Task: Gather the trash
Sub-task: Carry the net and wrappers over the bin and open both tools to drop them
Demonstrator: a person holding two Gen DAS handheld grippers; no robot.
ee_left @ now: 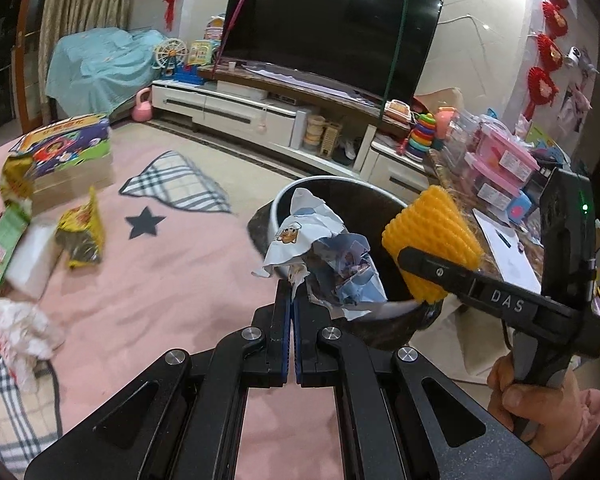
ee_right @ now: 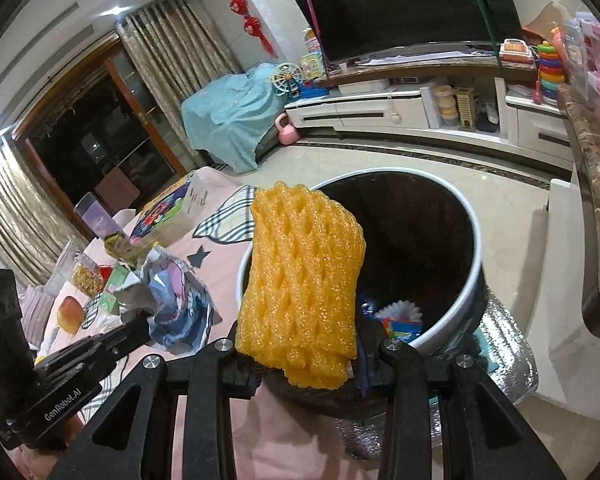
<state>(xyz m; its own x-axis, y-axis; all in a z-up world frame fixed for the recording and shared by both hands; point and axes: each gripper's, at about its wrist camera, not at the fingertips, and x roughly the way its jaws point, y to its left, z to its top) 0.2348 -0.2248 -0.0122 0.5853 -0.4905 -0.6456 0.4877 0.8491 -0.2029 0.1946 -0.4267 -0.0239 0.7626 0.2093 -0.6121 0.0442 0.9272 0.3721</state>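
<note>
Left wrist view: the left gripper [ee_left: 292, 300] has its jaws pressed together on a crumpled wrapper [ee_left: 320, 252], white and pale blue with a small cartoon face, silvery inside at the torn edges. The wrapper hangs over the near rim of the bin [ee_left: 276, 204], a round tub with a pale rim and a dark inside. At right, the right gripper [ee_left: 424, 264] clamps a yellow foam net [ee_left: 428, 232] over the bin's right side; a hand [ee_left: 528, 396] holds its handle. On the pink cloth [ee_left: 172, 280] at left lie a yellow packet [ee_left: 82, 232], a green carton [ee_left: 0, 252] and a white tissue wad [ee_left: 24, 332].

Right wrist view: the foam net [ee_right: 304, 280] is folded, with a diamond mesh, and stands upright between the right gripper's [ee_right: 306, 364] jaws above the bin [ee_right: 456, 292]. Some bright scraps [ee_right: 400, 320] lie at the bin's bottom. The wrapper [ee_right: 176, 300] is at left, just outside the rim.
</note>
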